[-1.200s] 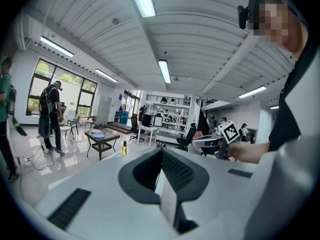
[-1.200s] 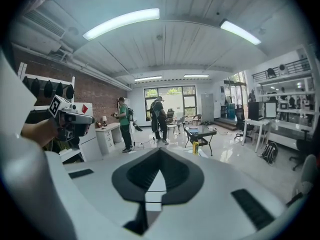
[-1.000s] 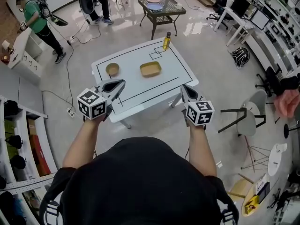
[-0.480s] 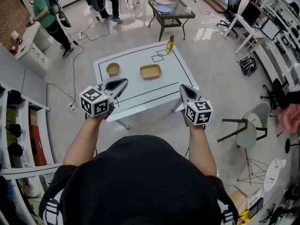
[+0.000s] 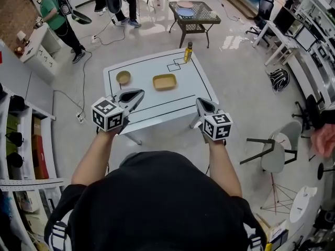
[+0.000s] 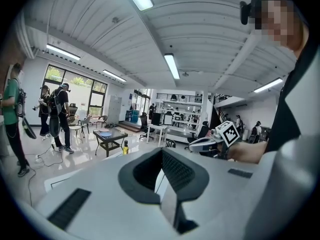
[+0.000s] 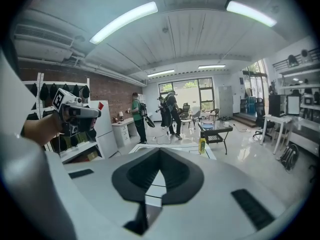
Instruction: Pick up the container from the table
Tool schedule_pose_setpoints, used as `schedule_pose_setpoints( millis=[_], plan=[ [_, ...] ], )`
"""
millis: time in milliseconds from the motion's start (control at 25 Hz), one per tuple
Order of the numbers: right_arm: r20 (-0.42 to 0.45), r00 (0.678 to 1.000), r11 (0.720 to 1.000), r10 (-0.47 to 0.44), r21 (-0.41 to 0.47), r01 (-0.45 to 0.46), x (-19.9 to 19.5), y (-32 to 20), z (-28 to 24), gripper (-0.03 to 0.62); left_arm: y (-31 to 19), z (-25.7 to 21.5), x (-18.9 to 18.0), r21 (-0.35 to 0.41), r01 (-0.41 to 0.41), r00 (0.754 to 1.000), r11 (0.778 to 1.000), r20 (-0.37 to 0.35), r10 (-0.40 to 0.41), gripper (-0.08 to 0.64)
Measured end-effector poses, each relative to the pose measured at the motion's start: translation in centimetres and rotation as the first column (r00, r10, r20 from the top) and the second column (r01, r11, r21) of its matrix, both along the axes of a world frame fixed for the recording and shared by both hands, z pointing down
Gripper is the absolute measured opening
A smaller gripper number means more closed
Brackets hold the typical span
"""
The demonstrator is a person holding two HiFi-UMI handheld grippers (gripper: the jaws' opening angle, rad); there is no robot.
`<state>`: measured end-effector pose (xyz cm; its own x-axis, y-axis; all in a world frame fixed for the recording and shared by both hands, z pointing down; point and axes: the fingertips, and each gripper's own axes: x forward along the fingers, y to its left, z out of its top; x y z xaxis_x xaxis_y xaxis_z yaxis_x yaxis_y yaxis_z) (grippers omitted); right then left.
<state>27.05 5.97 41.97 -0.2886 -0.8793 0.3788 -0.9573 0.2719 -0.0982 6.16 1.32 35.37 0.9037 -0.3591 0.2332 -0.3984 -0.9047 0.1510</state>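
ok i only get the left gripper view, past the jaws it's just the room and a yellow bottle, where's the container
observer: The head view shows a tan rectangular container lying about mid-way across the white table, to the right of a small round bowl.
operator: how close is my left gripper
observer: The left gripper hovers over the table's near-left edge, short of the container and touching nothing.
operator: and the right one
observer: The right gripper is by the table's near-right corner. Its own view shows the jaws shut with nothing between them.
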Motion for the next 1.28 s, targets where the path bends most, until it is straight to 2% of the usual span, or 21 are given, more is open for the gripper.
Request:
schedule_pose_setpoints(
  millis=[240,400,880,1280],
  plan=[
    [0.003,1.0,0.999,-0.016,-0.03,0.016,0.7,-0.3,1.2,0.005,0.1,0.7,0.4,-0.012,0.017,1.0,1.0,0.013,-0.017,0.008],
    [0.011,1.0,0.999,-0.011,-0.04,0.011,1.1,-0.9,1.4,0.005,-0.6,1.0,0.4,0.006,0.033,0.998,0.999,0.044,-0.033,0.008],
    [-0.014,1.0,0.995,-0.006,-0.097,0.004,1.1,-2.6,3.5,0.005,-3.1,2.6,0.5,-0.025,0.019,1.0,1.0,0.015,-0.019,0.008],
    [-0.029,1.0,0.992,-0.01,-0.125,0.006,0.6,-7.1,4.5,0.005,-7.5,4.4,-1.2,-0.062,0.033,0.999,0.998,0.015,-0.032,0.007]
  ],
)
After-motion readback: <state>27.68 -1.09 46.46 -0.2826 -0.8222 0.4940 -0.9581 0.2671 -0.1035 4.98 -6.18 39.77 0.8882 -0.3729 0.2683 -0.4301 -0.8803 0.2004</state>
